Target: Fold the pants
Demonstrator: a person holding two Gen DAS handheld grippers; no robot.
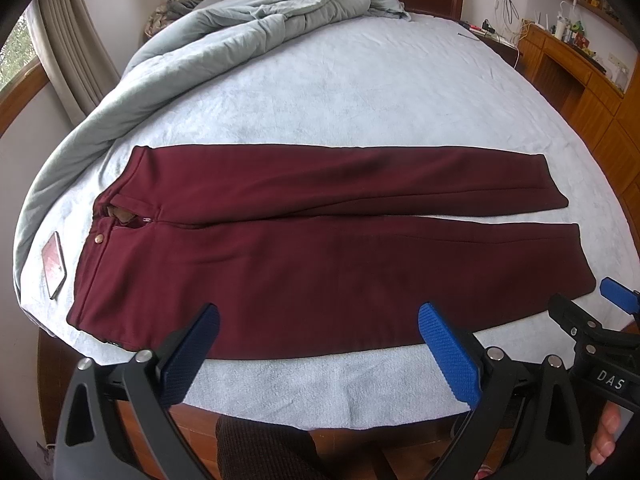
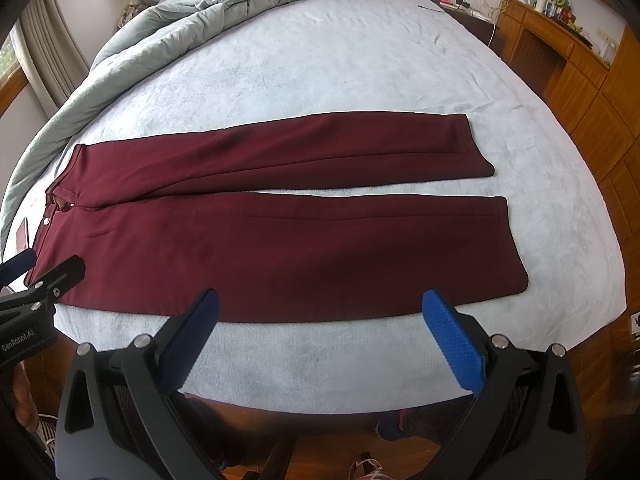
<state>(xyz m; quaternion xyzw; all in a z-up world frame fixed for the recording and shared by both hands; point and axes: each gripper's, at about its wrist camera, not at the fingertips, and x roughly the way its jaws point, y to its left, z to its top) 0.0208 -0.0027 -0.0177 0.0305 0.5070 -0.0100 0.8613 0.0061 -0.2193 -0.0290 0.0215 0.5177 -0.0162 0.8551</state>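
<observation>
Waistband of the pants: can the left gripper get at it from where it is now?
Probably yes. The left gripper is open at the near edge of the pants, and the waistband lies flat to its left with nothing on it. Only the phone lies beside it, apart from the cloth.

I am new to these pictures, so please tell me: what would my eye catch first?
First, the dark red pants, spread flat across the pale blue bed, waist to the left. Next, the open left gripper and right gripper hovering at the near edge. A phone lies beside the waistband.
</observation>
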